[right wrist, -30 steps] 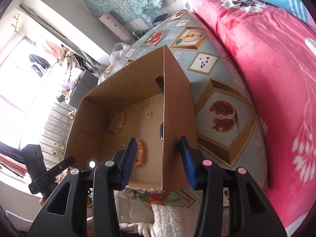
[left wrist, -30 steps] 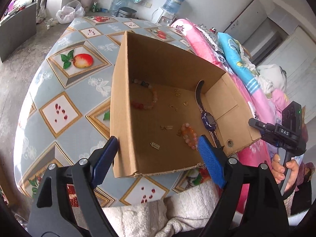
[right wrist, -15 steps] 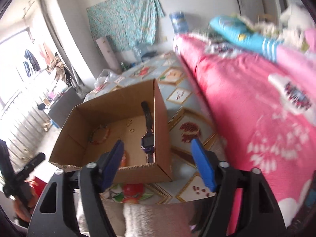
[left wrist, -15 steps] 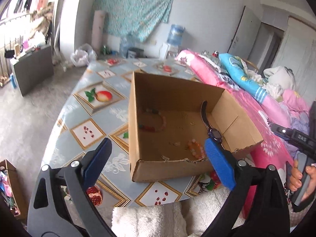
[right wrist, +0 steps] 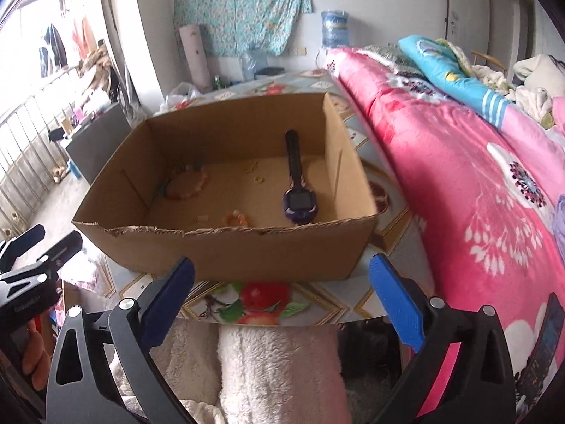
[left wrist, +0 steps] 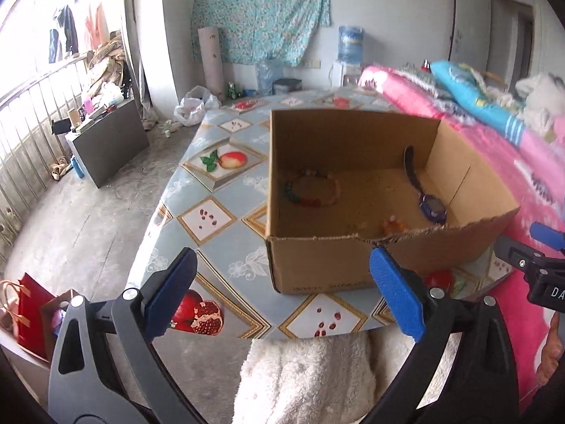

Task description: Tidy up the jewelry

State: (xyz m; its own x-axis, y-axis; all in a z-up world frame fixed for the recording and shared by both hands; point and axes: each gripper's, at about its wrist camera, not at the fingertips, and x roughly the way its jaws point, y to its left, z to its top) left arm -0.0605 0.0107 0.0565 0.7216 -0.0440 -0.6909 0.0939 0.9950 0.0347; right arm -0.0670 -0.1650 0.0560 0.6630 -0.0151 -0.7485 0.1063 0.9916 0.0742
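Open cardboard box holds a purple watch, a multicoloured bead bracelet and an orange bracelet

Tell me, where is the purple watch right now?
The purple watch lies inside the cardboard box, by its right wall, with the small orange bracelet to its left.

We see our left gripper & right gripper: black plastic frames w/ silver screws, bright blue ribbed finger pads. Bare skin on our right hand.
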